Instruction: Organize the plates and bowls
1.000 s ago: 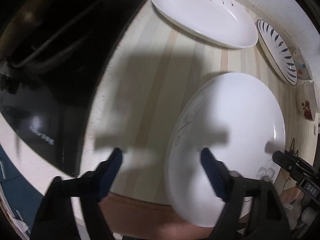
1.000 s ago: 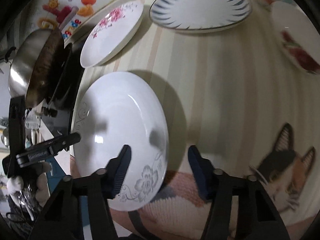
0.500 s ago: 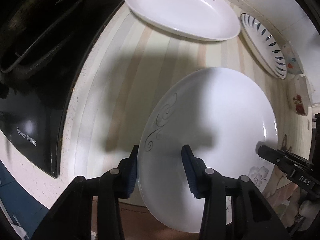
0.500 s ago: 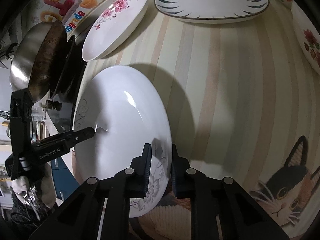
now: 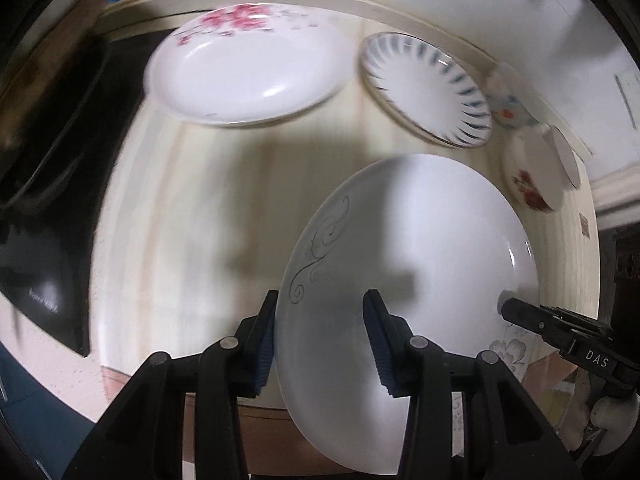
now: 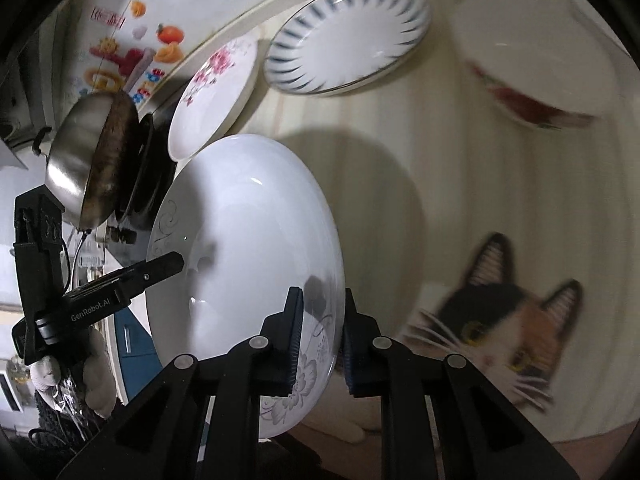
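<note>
You hold the white plate (image 5: 408, 280) tilted above the counter (image 5: 192, 208), likely to stack it on another plate. Your left gripper (image 5: 322, 340) and right gripper (image 6: 320, 340) each clamp opposite rims, sharing its weight.

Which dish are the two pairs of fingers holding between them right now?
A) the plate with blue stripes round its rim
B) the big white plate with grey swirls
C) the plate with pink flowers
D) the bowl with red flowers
B: the left gripper and the right gripper each clamp opposite rims of the big white plate with grey swirls, while the other dishes lie untouched.
</note>
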### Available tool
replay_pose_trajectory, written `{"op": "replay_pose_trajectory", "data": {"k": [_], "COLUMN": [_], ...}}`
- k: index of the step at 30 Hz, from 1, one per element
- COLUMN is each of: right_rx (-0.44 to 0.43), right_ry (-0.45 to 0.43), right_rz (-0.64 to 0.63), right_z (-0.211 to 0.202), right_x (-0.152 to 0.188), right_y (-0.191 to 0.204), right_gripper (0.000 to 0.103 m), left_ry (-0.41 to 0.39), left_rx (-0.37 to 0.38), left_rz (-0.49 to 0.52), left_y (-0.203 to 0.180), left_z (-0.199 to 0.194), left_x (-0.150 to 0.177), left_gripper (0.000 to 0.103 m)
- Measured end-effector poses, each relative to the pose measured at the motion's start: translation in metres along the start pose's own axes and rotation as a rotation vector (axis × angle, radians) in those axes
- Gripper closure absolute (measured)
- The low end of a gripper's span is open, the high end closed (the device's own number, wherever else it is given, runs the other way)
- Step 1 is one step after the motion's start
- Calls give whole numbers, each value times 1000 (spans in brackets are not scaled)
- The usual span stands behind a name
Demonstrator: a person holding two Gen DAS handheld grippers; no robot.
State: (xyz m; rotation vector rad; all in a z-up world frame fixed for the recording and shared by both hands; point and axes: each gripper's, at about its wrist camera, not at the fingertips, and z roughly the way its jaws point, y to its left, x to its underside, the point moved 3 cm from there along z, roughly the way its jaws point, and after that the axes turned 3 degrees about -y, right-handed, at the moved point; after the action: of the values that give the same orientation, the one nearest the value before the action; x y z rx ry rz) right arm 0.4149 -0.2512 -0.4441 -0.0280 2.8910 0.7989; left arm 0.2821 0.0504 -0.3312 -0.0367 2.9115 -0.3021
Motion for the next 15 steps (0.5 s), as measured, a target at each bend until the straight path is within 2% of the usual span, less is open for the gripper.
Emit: {"op": "replay_pose_trajectory", "data": {"k": [3, 8, 15], "right_rx": [10, 34, 39], "right_ry": [-18, -35, -35], "right_rz": [27, 64, 118], "right_z": [-17, -34, -35], "right_x": [7, 20, 28], "right_y": [-20, -55, -92], "right_gripper": [84, 84, 84], "left_ry": [11, 43, 79], "left_rx": [8, 16, -11], "left_rz": [35, 70, 96], "left_y": [-20, -65, -80], "left_z": [11, 58, 78], "left_x": [-4, -23, -18], "left_gripper": [64, 64, 64]}}
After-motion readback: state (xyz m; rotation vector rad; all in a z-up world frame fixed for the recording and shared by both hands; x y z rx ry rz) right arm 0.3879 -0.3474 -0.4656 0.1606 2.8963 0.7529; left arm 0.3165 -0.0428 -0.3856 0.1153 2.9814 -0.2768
